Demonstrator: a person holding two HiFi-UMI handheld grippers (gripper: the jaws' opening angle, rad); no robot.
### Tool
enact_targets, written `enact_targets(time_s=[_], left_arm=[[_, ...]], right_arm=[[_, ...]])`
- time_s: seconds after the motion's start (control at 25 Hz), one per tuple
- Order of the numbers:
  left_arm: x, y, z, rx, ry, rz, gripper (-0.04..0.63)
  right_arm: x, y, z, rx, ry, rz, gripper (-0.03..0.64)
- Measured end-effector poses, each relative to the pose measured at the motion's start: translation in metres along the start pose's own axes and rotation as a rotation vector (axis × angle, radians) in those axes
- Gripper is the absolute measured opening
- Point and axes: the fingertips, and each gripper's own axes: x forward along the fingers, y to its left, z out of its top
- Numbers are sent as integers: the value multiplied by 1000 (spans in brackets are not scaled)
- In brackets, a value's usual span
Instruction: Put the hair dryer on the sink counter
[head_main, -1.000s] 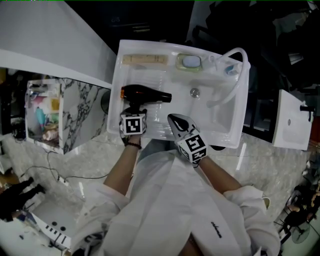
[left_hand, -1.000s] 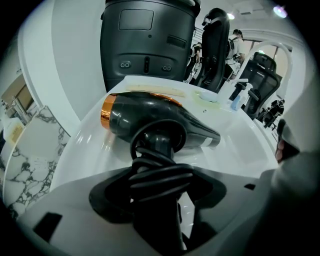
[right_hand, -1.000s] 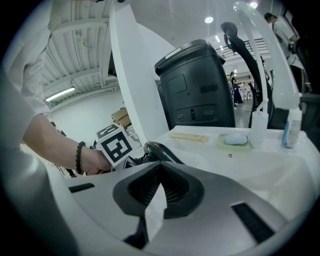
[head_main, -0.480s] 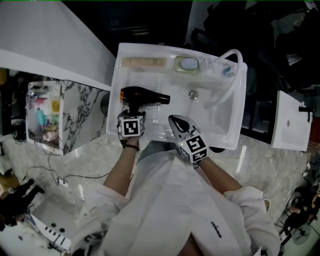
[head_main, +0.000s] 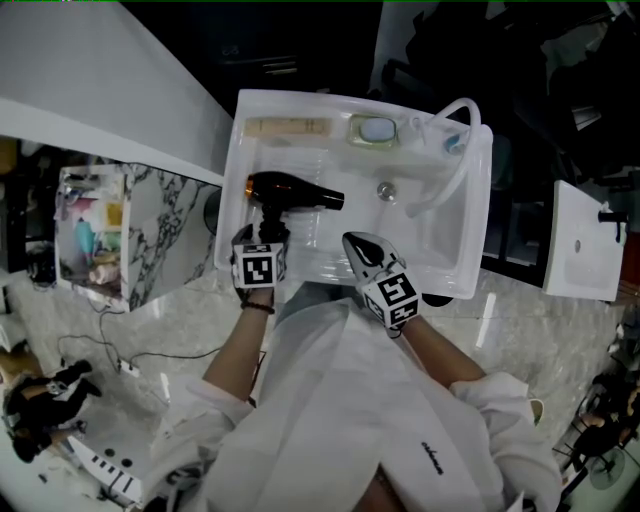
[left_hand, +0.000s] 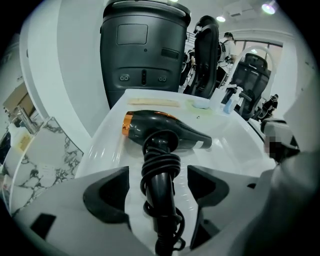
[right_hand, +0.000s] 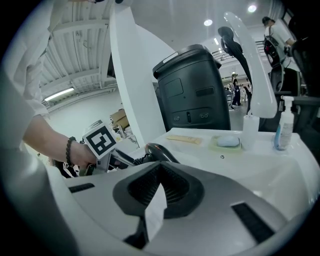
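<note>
The hair dryer lay on its side on the white sink counter, on the ribbed part. The orange-ringed rear end was twd the counter's rim, and the drain sat just off the nozzle end. Its cord was wound round the handle, which pointed back at the person.

The left gripper hung over that handle, tilted steeply down. Its jaws had just been opening & stood wide, w/ the handle btw them, a clear gap on each side & no pad touching it.

The right gripper sat near the dryer, off its nozzle end and closer to the person. Its jaws were together w/ nothing in them.

Beyond the dryer, along the counter's far edge, lay a flat beige bar, then a green soap dish w/ a pale soap in it. Farther out past the nozzle end a white hose looped up beside a small bluish bottle. Behind all that, straight past the dryer, stood a big black unit.
</note>
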Motion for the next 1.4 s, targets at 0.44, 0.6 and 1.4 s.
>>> enact_targets(time_s=[0.44, 0.6, 1.4], left_arm=[[-25, -15, 48, 202, -155, 62, 350], [-81, -30, 81, 230, -361, 55, 340], [-248, -96, 215, 266, -1009, -92, 35]], right_arm=[[-16, -2, -1, -20, -12, -30, 17], [-41, -15, 19, -11, -83, -84, 17], [-198, -76, 144, 18, -472, -397, 17]])
